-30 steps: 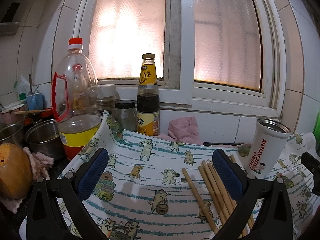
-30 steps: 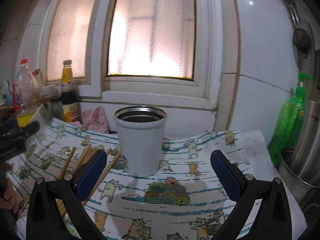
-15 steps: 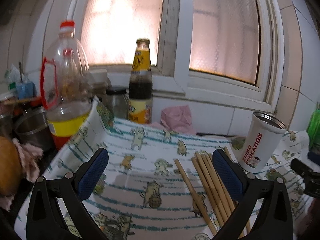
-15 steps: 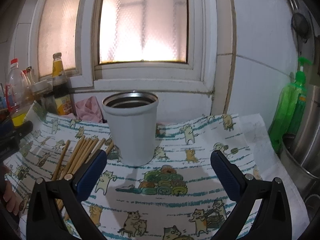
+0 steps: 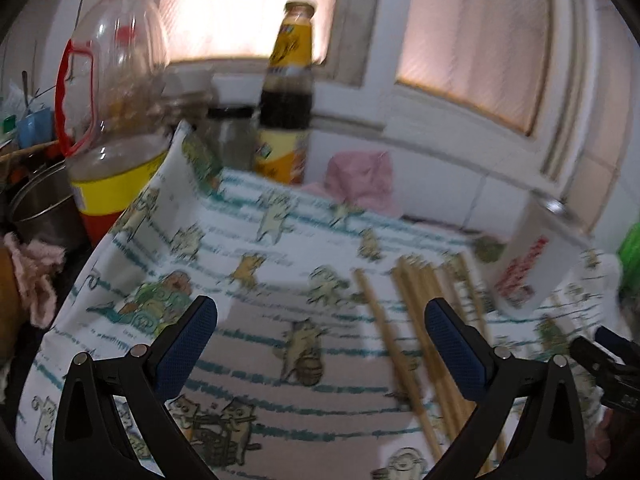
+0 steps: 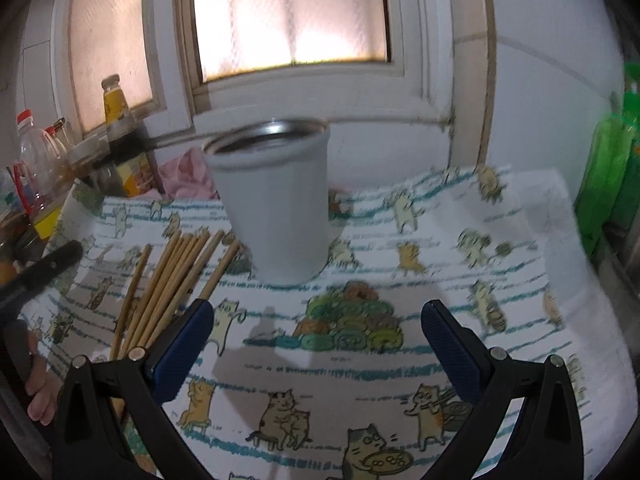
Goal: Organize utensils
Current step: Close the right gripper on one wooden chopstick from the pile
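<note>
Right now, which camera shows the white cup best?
The right wrist view: the white cup stands near centre, open rim and whole body visible. The left wrist view shows it only blurred at the right edge, red lettering facing the camera.

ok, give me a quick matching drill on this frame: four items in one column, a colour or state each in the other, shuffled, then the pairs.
Items:
1. chopsticks
2. cup
3. soap bottle
4. crumpled cloth

States:
A. pink, by the wall
B. lying flat on the cat-print cloth
C. green, at the far right
D. white, standing upright, nothing sticking out

Pairs: 1-B, 2-D, 3-C, 4-A
</note>
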The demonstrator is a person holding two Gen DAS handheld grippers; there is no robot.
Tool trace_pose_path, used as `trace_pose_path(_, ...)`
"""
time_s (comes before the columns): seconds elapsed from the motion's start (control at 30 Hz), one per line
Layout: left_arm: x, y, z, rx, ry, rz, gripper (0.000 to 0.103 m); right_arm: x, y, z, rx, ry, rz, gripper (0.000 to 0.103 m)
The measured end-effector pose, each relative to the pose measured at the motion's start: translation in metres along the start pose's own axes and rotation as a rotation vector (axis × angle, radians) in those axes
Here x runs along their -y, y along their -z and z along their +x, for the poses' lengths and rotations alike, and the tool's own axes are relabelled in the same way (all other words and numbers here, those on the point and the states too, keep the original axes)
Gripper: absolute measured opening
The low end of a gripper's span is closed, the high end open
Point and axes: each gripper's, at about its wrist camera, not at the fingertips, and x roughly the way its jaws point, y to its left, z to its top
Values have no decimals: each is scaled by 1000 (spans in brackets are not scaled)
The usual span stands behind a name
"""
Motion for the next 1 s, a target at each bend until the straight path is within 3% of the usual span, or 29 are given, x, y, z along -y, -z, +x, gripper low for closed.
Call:
trace_pose_path(0.07, -1, 0, 10, -55, -15, -1, 103, 2, 0, 8, -45, -9, 12, 103)
trace_pose_path(0.27, 8, 1, 26, -134, 40, 62, 103, -5, 0, 22, -121, -25, -52, 103)
trace_pose_path(0.4, 23, 3, 37, -187, -18, 148, 103, -16, 3, 20, -122, 33, -116, 103)
trace_pose_path(0.5, 24, 7, 49, -259, -29, 146, 103, -22, 4, 14, -58, 153, -174, 103)
trace_pose_path(0.53, 27, 8, 57, -313, -19, 165, 103, -20, 3, 13, -53, 147, -170, 103)
trace_pose_path(0.63, 30, 9, 60, -314, -16, 183, 103, -12, 2, 13, -73, -59, -140, 100)
trace_pose_path(0.73, 28, 10, 61, -309, -12, 173, 103, -11, 1, 10, -48, -115, -86, 96)
trace_pose_path(0.8, 28, 10, 64, -303, -28, 155, 103, -18, -2, 5, -3, -162, -63, 103)
trace_pose_path(0.87, 29, 4, 69, -303, -49, 138, 103, -26, -3, -1, 33, -228, -54, 103)
trace_pose_path(0.9, 29, 2, 71, -302, -53, 133, 103, -33, -6, -2, 45, -242, -63, 103)
trace_pose_path(1.0, 30, -7, 81, -304, -61, 125, 103, -55, -16, 6, 6, -169, -115, 103)
